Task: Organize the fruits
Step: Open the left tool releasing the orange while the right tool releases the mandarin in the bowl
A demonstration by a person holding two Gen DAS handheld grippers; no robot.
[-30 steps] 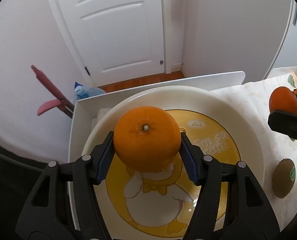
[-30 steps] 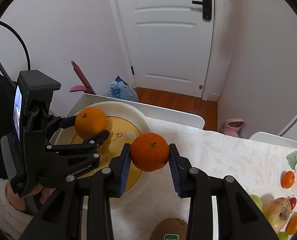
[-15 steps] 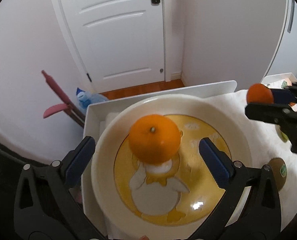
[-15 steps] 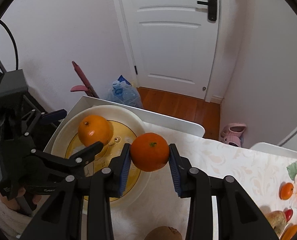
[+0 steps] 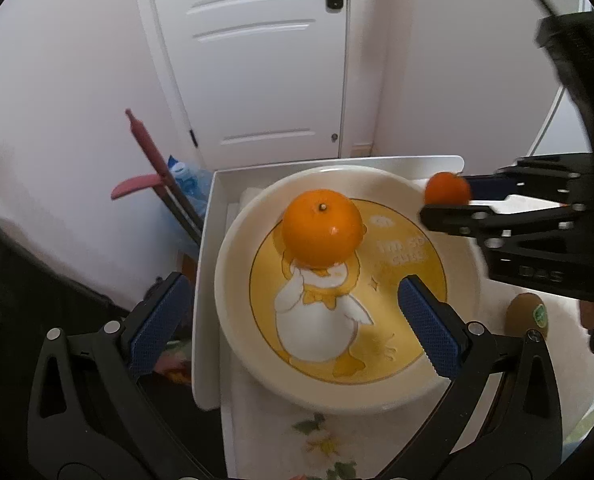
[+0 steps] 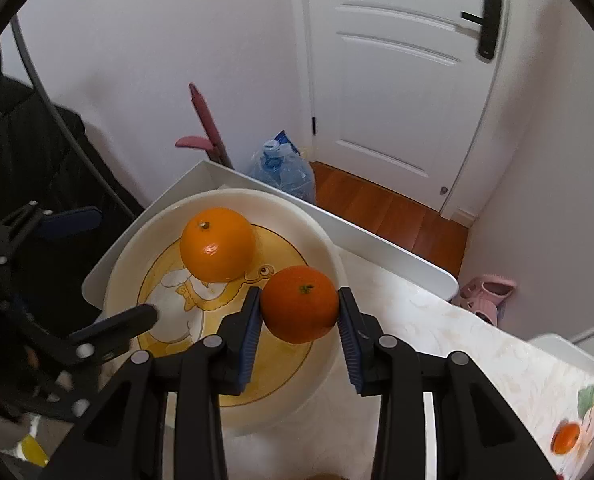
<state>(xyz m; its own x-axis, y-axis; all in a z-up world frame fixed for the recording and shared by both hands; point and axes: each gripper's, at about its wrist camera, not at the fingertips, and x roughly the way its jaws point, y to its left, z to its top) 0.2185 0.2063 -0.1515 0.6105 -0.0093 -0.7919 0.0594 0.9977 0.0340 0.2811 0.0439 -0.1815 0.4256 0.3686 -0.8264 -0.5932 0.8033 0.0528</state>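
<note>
On the white table point(image 6: 397, 256) stands one round cream plate point(image 5: 233, 264) with a yellow centre and a white duck drawing, and on it we see one large round orange point(image 5: 321, 232) with its stem end up, lying free on the far part of the duck picture. We count two oranges in total. The second round orange point(image 6: 300, 304), a little darker, is not on the plate: it is clamped between the blue pads of the right gripper point(image 6: 300, 322), which holds it above the plate's right rim. In the left wrist view this same fruit appears small at the plate's far right edge, between the black fingers coming in from the right.

The left gripper point(image 5: 293, 328) has its two blue-padded fingers point(image 5: 159, 320) wide apart and holds nothing; it is over the near part of the plate, one finger outside the left rim and one above the right side, and the free orange is beyond them, not touching.

We see also one brown oval kiwi point(image 5: 527, 314) with a green sticker, lying on the tablecloth just beside the plate on the right. One small orange fruit point(image 6: 565, 438) lies well apart at the table's far right.
</note>
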